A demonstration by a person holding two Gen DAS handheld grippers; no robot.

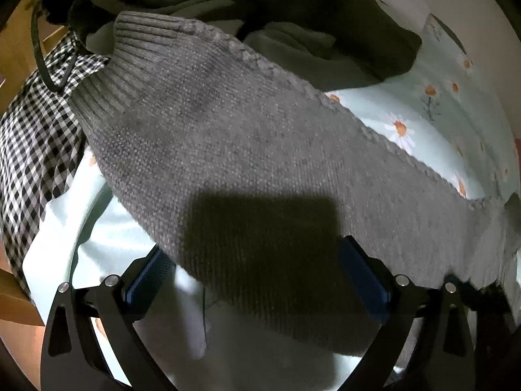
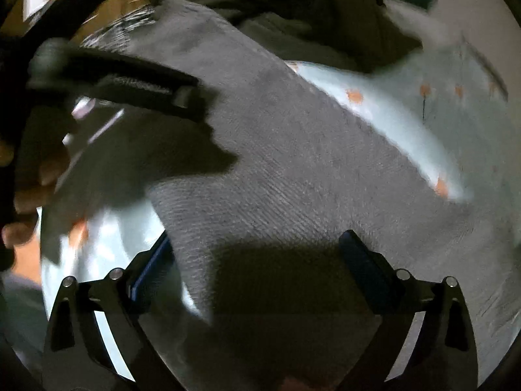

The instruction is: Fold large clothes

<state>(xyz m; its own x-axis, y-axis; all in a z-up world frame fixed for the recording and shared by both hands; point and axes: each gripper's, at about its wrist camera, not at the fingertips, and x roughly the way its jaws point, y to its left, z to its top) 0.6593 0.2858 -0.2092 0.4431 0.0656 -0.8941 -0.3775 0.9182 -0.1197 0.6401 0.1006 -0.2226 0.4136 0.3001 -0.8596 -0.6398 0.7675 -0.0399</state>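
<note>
A grey knitted sweater lies flat on a pale green floral bedsheet, its ribbed cuff or hem at the upper left. My left gripper is open just above the sweater's near part, with one blue pad on each side of the cloth. The sweater also fills the blurred right wrist view. My right gripper is open above it, holding nothing. The other gripper and a hand show at the left of the right wrist view.
A dark olive garment is heaped beyond the sweater. A black-and-white checked cloth lies at the left, with a black cord over it. Wooden furniture shows at the far left edge.
</note>
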